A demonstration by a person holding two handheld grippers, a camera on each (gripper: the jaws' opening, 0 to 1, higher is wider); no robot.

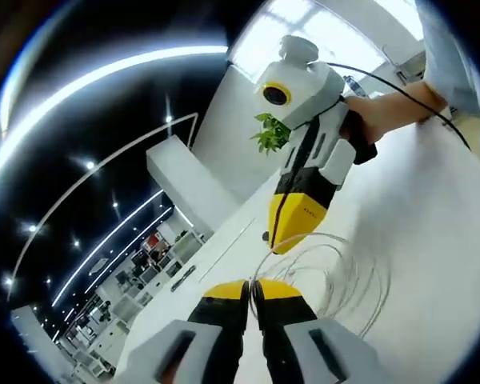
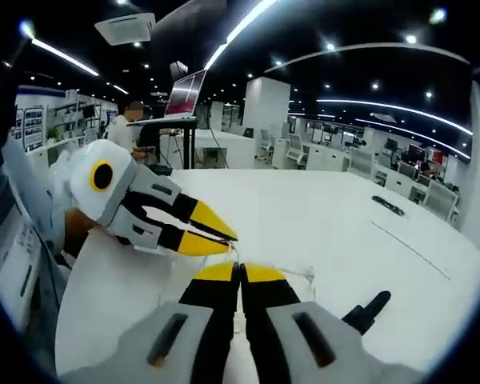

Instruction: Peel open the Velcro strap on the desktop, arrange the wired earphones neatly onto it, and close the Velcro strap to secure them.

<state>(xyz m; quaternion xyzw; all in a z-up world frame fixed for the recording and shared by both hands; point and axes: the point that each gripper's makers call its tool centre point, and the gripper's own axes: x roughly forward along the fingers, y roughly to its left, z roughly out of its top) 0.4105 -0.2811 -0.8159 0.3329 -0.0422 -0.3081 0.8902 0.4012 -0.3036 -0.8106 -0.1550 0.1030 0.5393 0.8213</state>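
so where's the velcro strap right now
In the right gripper view, the black velcro strap lies on the white desktop just right of the right gripper, away from the left gripper on the other side.

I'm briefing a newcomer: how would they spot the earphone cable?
Start at the white desktop. Between the two yellow-tipped grippers, the left gripper and right gripper, lie the wired earphones: thin, pale loops of cable, unlike anything else on the desk.

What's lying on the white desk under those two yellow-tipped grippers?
Loops of thin earphone wire lie coiled on the white desk, between the left gripper and the right gripper. Whatever sits directly beneath the jaws is covered.
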